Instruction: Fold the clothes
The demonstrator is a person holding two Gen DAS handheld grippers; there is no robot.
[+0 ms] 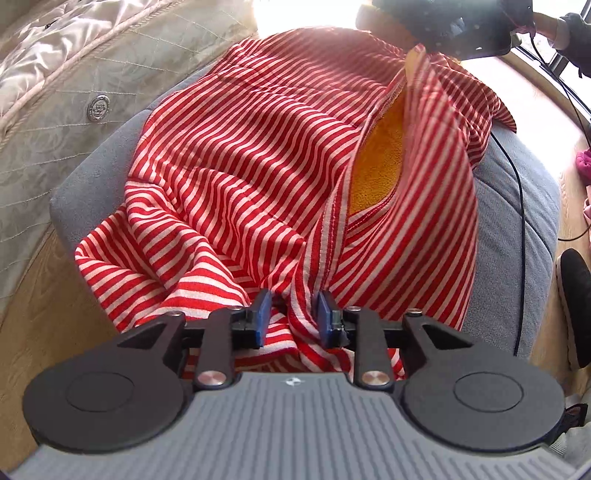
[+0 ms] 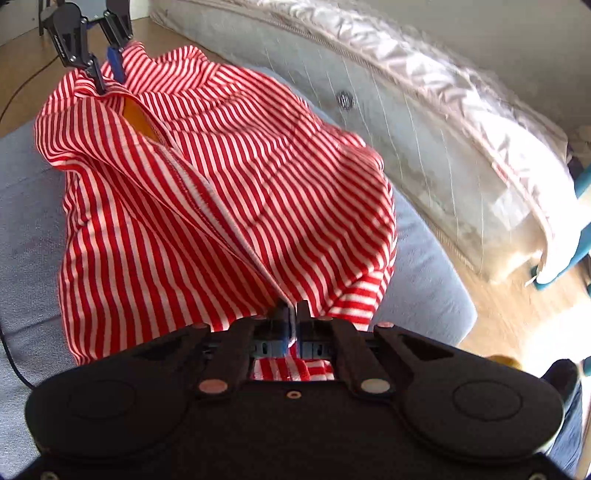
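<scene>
A red-and-white striped garment [image 1: 240, 155] lies spread and bunched over a grey cushion [image 1: 517, 206]. Through its open slit shows an orange fleece lining [image 1: 380, 162]. My left gripper [image 1: 293, 302] is shut on a thick bunch of the striped cloth at the near edge. In the right wrist view, the left gripper [image 2: 105, 74] grips the far end of the striped garment [image 2: 229, 184]. My right gripper [image 2: 291, 310] is shut on the hem at the opposite end, and the seam runs taut between the two. The right gripper's black body [image 1: 443, 26] shows at the top of the left wrist view.
A quilted mattress [image 1: 74, 92] leans beside the cushion and also shows as the mattress [image 2: 443, 129] on the right. A black cable [image 1: 519, 177] crosses the cushion. A black shoe [image 1: 576, 302] and a pink item [image 1: 583, 162] lie on the wooden floor [image 1: 37, 295].
</scene>
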